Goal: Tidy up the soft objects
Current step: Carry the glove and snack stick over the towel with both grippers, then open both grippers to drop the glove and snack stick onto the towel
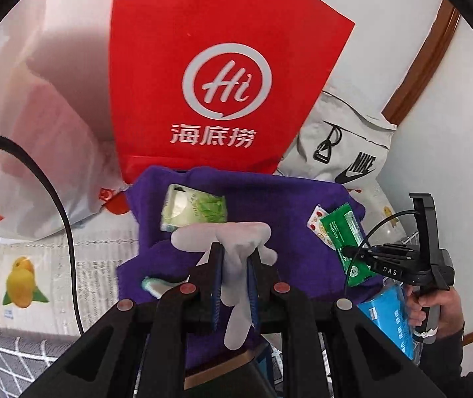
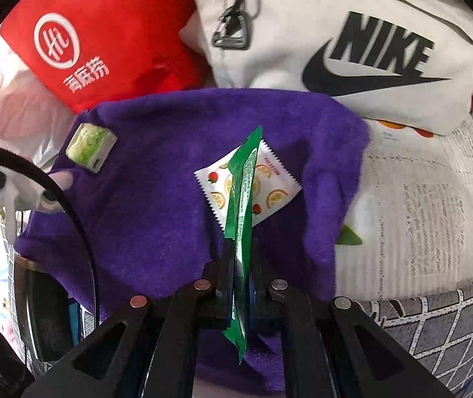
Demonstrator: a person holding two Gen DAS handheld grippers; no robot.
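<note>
White glove (image 1: 233, 258) clamped between left gripper (image 1: 234, 255) fingers, held above purple towel (image 1: 269, 199). Green sachet (image 2: 241, 232) pinched edgewise in right gripper (image 2: 240, 258), over fruit-print sachet (image 2: 269, 185) lying on towel. Tissue pack (image 1: 195, 210) resting near towel's far edge, red bag (image 1: 223, 76) and white Nike bag (image 2: 352, 49) behind.

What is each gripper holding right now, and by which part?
The left gripper pinches a white glove around its middle, fingers drooping below. The right gripper clamps a green sachet near its lower end.
</note>
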